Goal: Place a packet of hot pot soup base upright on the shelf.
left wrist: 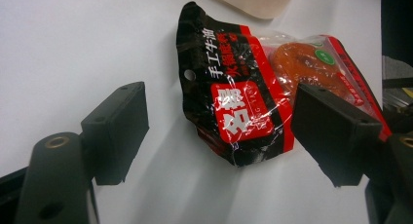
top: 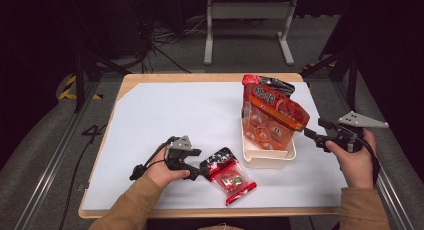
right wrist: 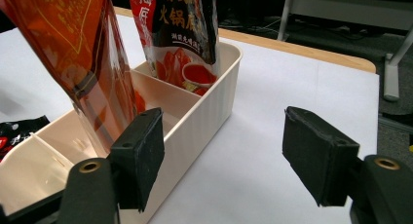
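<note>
A black and red snack packet [top: 227,176] with a clear window lies flat on the white sheet near the table's front edge. My left gripper [top: 200,165] is at its left end and stands open. In the left gripper view the packet [left wrist: 238,97] lies between the two wide-apart jaws, with the right pad [left wrist: 331,131] over its edge and the left one well away from it. A cream divided bin [top: 265,162] holds an upright orange packet [top: 270,115] and a red and black one [top: 265,82] behind it. My right gripper [top: 314,129] hovers open just right of the bin, with nothing between its jaws.
In the right gripper view the bin [right wrist: 204,112] has an empty near compartment, and the orange packet [right wrist: 83,53] leans in the middle one. The table's right edge [top: 325,140] runs under the right hand. A white metal stand [top: 250,25] and cables lie on the floor beyond.
</note>
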{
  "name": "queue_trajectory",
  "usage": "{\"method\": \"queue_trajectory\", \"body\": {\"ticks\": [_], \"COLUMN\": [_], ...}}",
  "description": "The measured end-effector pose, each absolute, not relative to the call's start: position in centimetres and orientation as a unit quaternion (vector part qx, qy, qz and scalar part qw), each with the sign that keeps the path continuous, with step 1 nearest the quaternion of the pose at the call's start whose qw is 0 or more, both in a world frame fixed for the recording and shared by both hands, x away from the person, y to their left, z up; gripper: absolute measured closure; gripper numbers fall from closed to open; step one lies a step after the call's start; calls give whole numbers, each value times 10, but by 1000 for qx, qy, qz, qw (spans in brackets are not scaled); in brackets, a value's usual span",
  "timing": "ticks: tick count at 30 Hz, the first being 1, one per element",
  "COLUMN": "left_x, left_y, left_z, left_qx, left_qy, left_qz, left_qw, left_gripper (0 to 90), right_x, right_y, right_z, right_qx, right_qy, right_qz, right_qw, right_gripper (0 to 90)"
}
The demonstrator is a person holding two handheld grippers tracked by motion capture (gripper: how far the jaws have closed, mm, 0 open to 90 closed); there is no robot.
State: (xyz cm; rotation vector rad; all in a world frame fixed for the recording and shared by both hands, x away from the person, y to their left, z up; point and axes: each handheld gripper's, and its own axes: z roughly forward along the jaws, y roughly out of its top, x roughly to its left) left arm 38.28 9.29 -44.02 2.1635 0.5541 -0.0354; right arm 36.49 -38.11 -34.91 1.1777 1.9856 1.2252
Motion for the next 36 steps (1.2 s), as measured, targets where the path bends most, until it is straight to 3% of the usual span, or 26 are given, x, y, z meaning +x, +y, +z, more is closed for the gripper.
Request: {"method": "queue_trajectory", "body": {"ticks": [7,18,22,28,36], "left_x": [383,381,381,385,387], "left_y": [88,84,83,81,79], "left_z": [-447,-451,-452,-456,-458], "left_qx": [880,883,878,870,857], "left_qy": [227,217,219,226,252], "left_qz": [-32,-59,-68,-75,-77], "left_qw": [416,411,419,431,442], "left_gripper": [218,294,435,501,664], "right_x": [365,366,365,365,365], "right_y": [-381,-380,-380,-380,-379], "right_z": [-349,-350,-349,-349,-350], "right_qx": [434,431,431,431,431], "right_qy": [734,737,737,736,736], "right_qz": [452,449,450,451,451], "right_qw": [261,264,264,264,262], "right_gripper": [317,317,317,317,317]}}
